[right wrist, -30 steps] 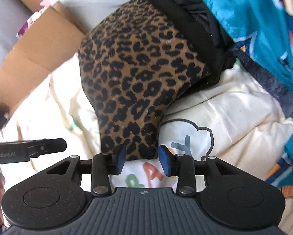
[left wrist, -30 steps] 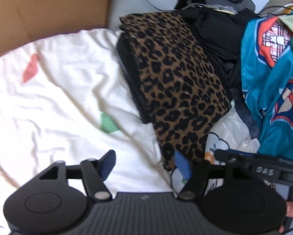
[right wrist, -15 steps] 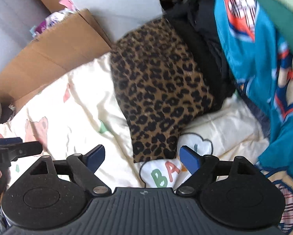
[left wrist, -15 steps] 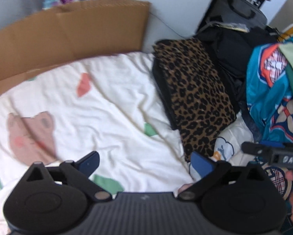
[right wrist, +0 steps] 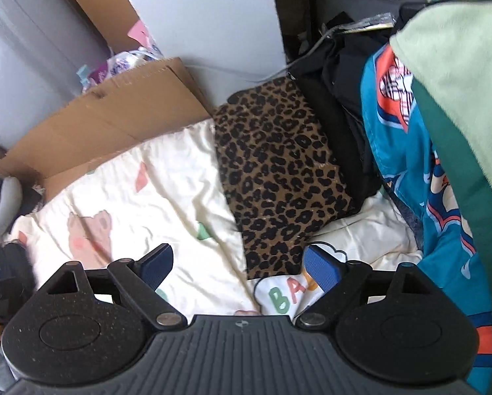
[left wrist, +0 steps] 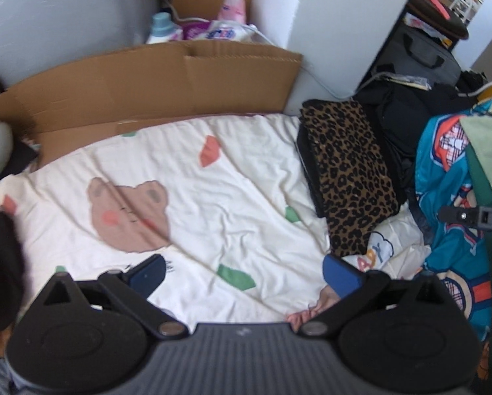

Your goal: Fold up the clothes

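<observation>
Both grippers up and away from the leopard garment (left wrist: 351, 177), which sits folded at 2 o'clock in the left view, on top of a black stack at the far right edge of the sheet (left wrist: 186, 217). Left gripper (left wrist: 242, 271) released, blue pads spread wide, nothing between them. Right gripper (right wrist: 237, 265) also released, nothing in the gap; garment's near corner only shows behind it at 12 to 1 o'clock.

Change vs a second ago: the pads were narrow and right at the garment's near edge, and both views were close in. Now the pads are wide, the views are pulled back, and the whole sheet, the bear print and the cardboard (left wrist: 140, 85) are visible. Garment hasn't shifted.

Meaning: this piece looks done and placed. Likely next is the unfolded pile at 3 o'clock, teal print (right wrist: 407, 151) on top.
</observation>
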A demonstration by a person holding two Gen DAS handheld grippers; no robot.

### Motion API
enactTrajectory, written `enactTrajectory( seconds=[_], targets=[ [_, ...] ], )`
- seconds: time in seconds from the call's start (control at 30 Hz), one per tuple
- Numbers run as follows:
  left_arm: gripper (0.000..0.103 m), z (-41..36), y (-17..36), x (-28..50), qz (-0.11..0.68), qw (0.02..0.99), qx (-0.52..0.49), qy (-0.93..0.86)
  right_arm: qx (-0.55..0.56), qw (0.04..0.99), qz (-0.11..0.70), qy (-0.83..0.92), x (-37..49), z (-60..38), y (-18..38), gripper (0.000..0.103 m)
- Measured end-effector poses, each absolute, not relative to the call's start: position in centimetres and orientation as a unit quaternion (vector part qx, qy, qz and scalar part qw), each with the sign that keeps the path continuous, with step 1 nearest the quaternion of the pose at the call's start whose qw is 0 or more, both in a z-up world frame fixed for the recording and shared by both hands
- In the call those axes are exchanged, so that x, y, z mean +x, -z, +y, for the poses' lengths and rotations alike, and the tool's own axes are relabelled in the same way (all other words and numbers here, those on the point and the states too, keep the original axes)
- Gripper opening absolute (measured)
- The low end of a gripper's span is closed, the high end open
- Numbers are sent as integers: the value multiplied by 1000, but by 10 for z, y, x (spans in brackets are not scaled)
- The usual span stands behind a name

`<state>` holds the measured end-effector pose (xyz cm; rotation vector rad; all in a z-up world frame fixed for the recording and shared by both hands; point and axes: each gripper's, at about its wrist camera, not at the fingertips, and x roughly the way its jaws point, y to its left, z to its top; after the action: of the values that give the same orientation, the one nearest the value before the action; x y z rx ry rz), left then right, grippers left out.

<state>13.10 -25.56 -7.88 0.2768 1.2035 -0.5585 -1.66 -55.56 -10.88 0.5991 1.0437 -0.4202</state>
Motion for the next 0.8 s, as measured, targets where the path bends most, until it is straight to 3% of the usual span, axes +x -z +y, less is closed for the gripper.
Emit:
enactTrajectory(
  seconds=[0.33, 0.8],
  targets=[
    [102, -191, 1, 150, 540, 803, 109, 229, 256, 815, 494, 160, -13, -526, 56, 92],
    [102, -95, -59, 113, 511, 832, 104, 191, 223, 840, 475, 141, -17, -491, -25, 92]
  ],
)
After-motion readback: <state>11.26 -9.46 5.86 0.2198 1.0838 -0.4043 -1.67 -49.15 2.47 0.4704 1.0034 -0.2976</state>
